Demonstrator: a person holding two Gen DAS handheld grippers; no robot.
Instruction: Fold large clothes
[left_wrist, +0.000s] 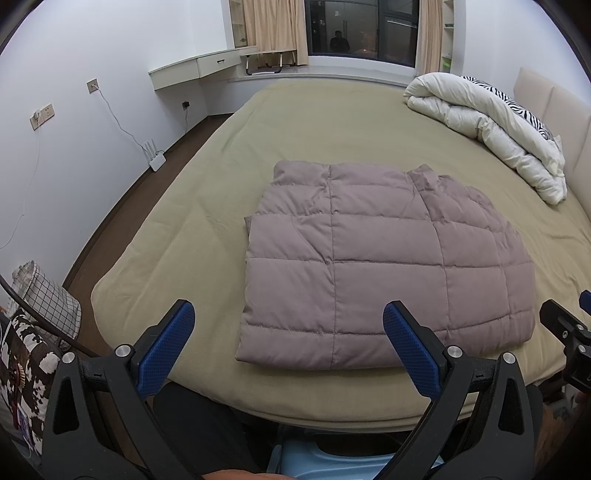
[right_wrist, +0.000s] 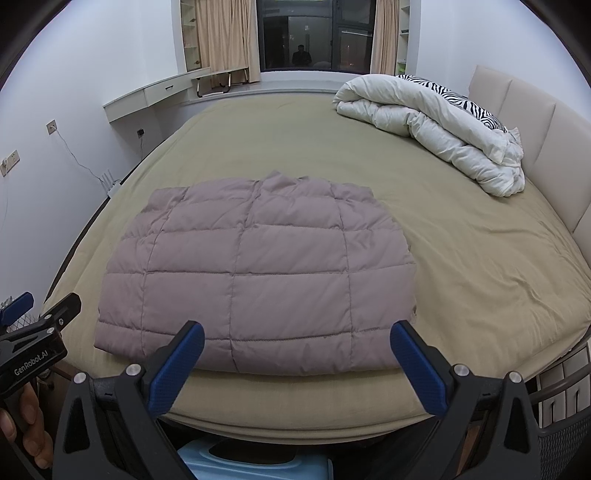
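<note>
Blue-padded fingers (left_wrist: 168, 347) of the left tool (left_wrist: 288, 345) stand wide apart, gripping nothing, above the near edge of the bed (left_wrist: 207, 192); the right tool (right_wrist: 297, 363) is likewise spread and empty; just ahead of both lies the mauve quilted jacket (left_wrist: 384, 266), folded into a flat rectangle on the olive sheet, untouched by either tool; far beyond, to the right of the tools, a white duvet (right_wrist: 436, 122) is bundled against the headboard (right_wrist: 532, 122).
</note>
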